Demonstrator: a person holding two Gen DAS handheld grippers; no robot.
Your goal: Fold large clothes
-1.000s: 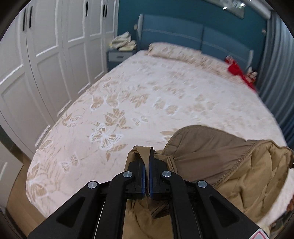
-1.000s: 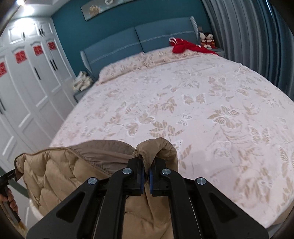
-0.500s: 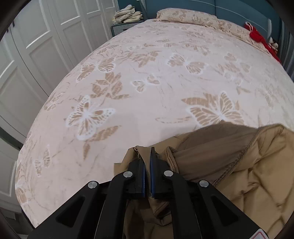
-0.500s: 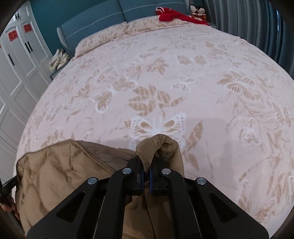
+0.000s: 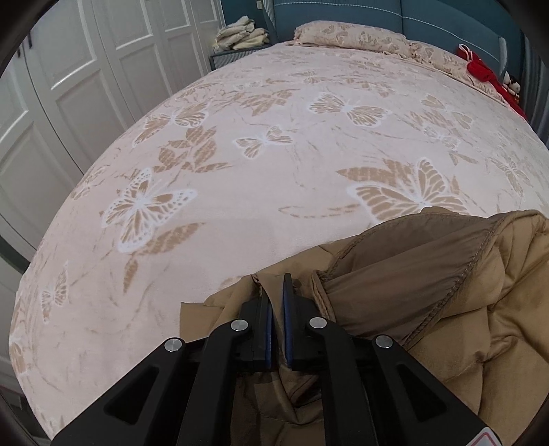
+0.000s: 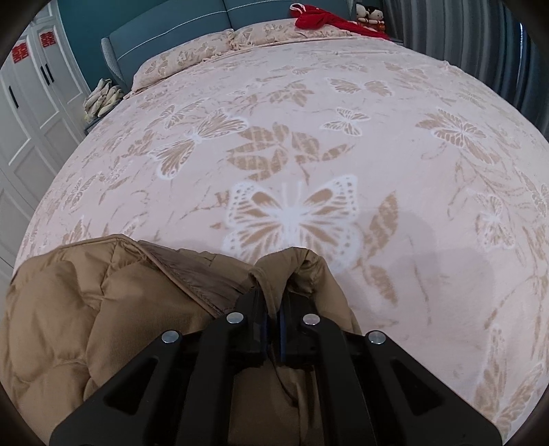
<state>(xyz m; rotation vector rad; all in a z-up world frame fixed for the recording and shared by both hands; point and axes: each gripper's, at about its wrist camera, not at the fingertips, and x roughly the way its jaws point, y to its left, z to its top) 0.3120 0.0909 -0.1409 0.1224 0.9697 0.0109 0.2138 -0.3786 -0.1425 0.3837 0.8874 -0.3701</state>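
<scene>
A tan quilted puffer jacket [image 5: 446, 308] lies at the near end of the bed; it also shows in the right wrist view [image 6: 103, 308]. My left gripper [image 5: 277, 295] is shut on a fold of the jacket's edge at its left side. My right gripper [image 6: 272, 302] is shut on a bunched fold of the jacket at its right side. Both grippers hold the jacket low over the pink butterfly bedspread [image 5: 274, 154]. The jacket's lower part is hidden under the grippers.
The bedspread [image 6: 343, 137] covers the whole bed. A pillow [image 5: 360, 37] and red cloth [image 6: 322, 19] lie at the blue headboard. White wardrobe doors [image 5: 85, 85] stand left. Folded items sit on a nightstand [image 5: 240, 32]. Grey curtains [image 6: 480, 41] hang right.
Both grippers have moved forward and down over the bed with the jacket still held. The bedspread now looms closer and the headboard has slid to the top edge.
</scene>
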